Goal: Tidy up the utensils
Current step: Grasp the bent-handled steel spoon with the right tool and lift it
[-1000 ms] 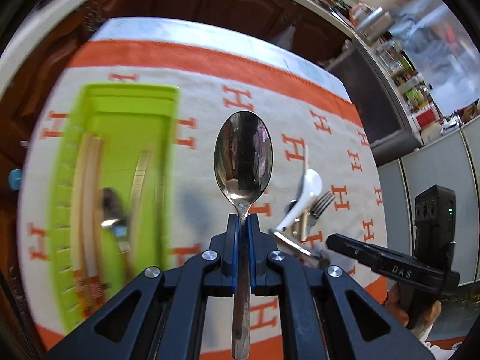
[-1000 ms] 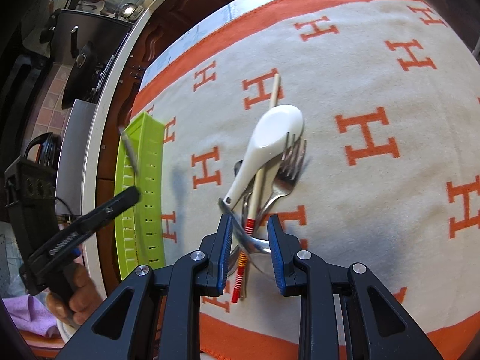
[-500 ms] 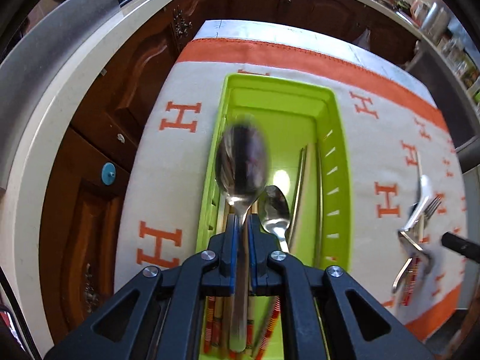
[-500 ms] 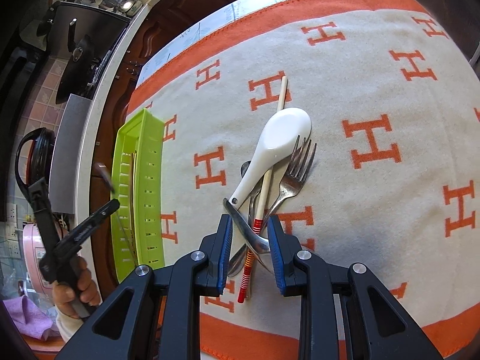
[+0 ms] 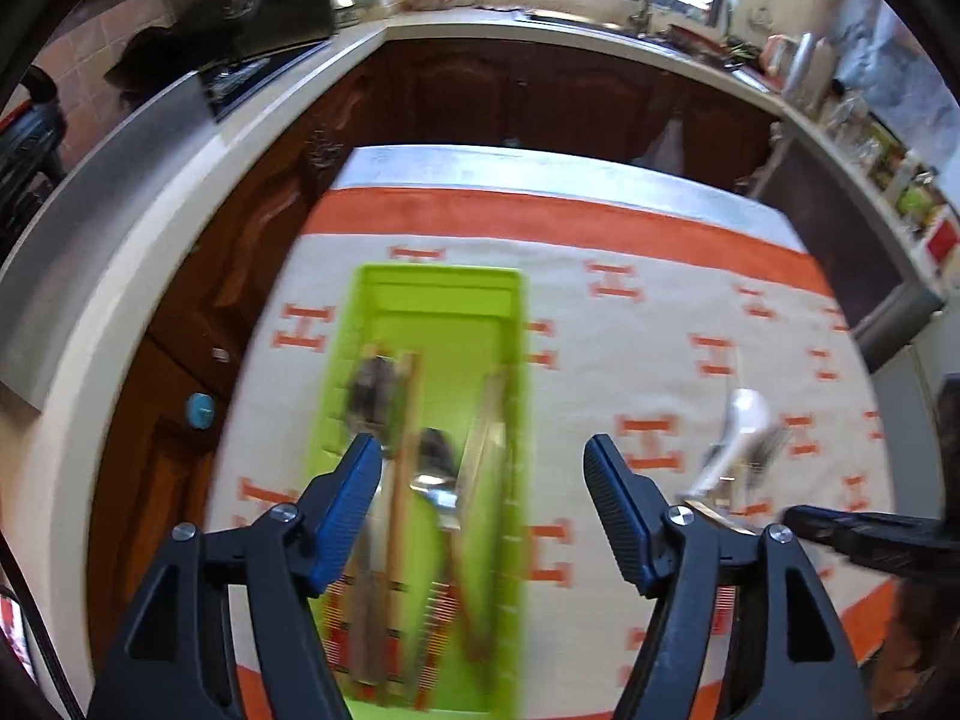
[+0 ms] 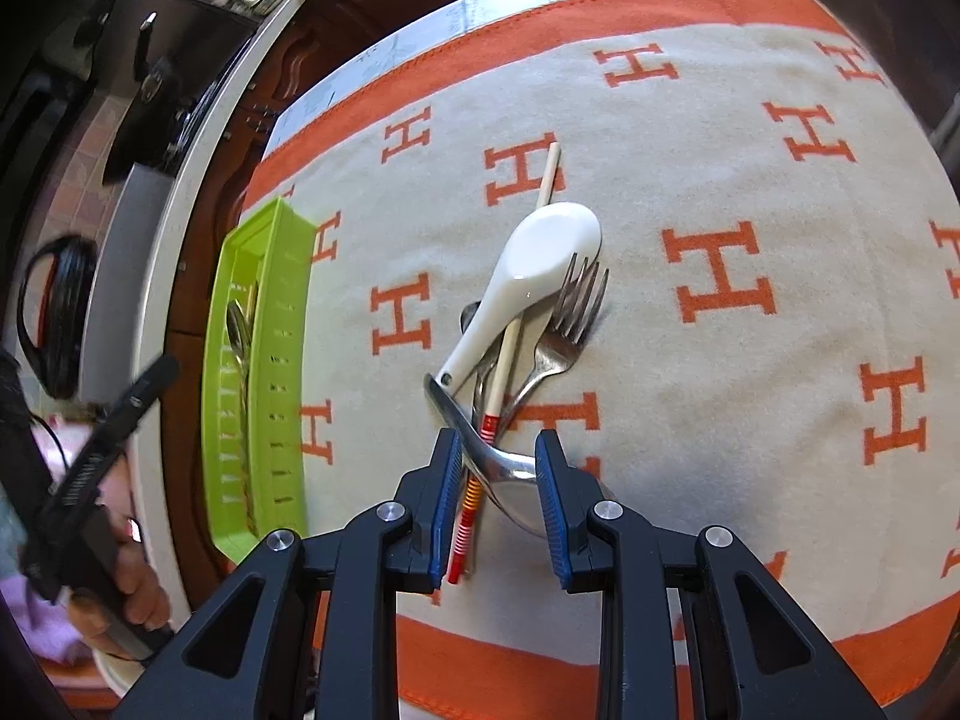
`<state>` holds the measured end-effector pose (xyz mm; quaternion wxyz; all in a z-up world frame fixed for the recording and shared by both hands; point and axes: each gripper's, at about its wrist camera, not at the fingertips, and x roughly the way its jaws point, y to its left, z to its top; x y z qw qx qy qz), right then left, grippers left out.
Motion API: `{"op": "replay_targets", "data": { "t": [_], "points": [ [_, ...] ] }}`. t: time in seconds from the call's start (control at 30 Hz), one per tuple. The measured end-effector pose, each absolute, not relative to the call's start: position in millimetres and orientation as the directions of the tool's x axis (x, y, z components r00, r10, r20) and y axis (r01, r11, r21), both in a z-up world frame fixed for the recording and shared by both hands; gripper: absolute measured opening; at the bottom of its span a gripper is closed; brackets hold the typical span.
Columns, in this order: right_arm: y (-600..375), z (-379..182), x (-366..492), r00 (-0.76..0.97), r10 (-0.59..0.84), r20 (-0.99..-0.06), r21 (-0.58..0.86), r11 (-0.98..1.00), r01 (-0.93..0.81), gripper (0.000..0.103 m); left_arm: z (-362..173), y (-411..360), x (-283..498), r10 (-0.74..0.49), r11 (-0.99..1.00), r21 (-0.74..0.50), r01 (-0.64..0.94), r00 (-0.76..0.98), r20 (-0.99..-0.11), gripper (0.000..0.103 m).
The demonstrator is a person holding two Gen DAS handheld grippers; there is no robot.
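Observation:
My left gripper [image 5: 483, 450] hovers over the green tray [image 5: 432, 276]. Its jaws are opening and there is nothing between them. A blurred metal spoon [image 5: 375, 390] lies in the tray's left side beside chopsticks [image 5: 402, 480] and another spoon [image 5: 435, 456]. On the blanket sits a pile: a white ceramic spoon [image 6: 540, 252], a fork [image 6: 570, 318] and a red-ended chopstick [image 6: 510, 354]. At the pile's near end, my right gripper [image 6: 498, 456] is shut on a metal spoon [image 6: 510, 474], whose handle slants up to the left.
A cream blanket with orange H marks and an orange border [image 6: 600, 12] covers the table. The tray [image 6: 288, 324] lies near the table's left edge. Dark wooden cupboards [image 5: 540, 96] and a pale counter surround the table. A hand [image 6: 138, 594] holds the left gripper's handle.
The left gripper carried a metal spoon from the pile side to above the green tray, then opened and let it go into the tray. The right gripper has kept its place.

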<state>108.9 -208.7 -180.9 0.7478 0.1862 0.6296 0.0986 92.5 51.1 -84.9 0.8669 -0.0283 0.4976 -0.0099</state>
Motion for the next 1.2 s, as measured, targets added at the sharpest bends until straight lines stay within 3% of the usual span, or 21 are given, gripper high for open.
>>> {"op": "replay_targets", "data": {
  "t": [0.13, 0.27, 0.5, 0.97, 1.03, 1.2],
  "points": [
    [-197, -176, 99, 0.201, 0.29, -0.936, 0.29, 0.957, -0.032, 0.028, -94, 26, 84, -0.111, 0.993, -0.117, 0.017, 0.478, -0.871, 0.068],
    [-189, -168, 83, 0.254, 0.248, -0.935, 0.222, 0.967, -0.129, 0.037, -107, 7, 75, -0.108, 0.994, -0.105, 0.031, 0.444, -0.89, 0.068],
    [-169, -176, 59, 0.32, 0.17, -0.932, 0.098, 0.968, -0.23, 0.037, -124, 1, 70, -0.109, 0.994, -0.105, 0.032, 0.397, -0.911, 0.068],
    [-115, -207, 45, 0.477, -0.099, -0.873, -0.292, 0.891, -0.348, 0.037, -138, 10, 64, -0.117, 0.992, -0.126, -0.003, 0.363, -0.925, 0.07],
    [-111, -213, 45, 0.487, -0.119, -0.865, -0.32, 0.879, -0.353, 0.034, -139, 10, 64, -0.114, 0.992, -0.125, -0.005, 0.361, -0.925, 0.07],
    [-119, -214, 52, 0.495, -0.126, -0.86, -0.314, 0.895, -0.318, 0.01, -140, 8, 65, -0.103, 0.994, -0.112, -0.004, 0.359, -0.928, 0.07]
  ]
}}
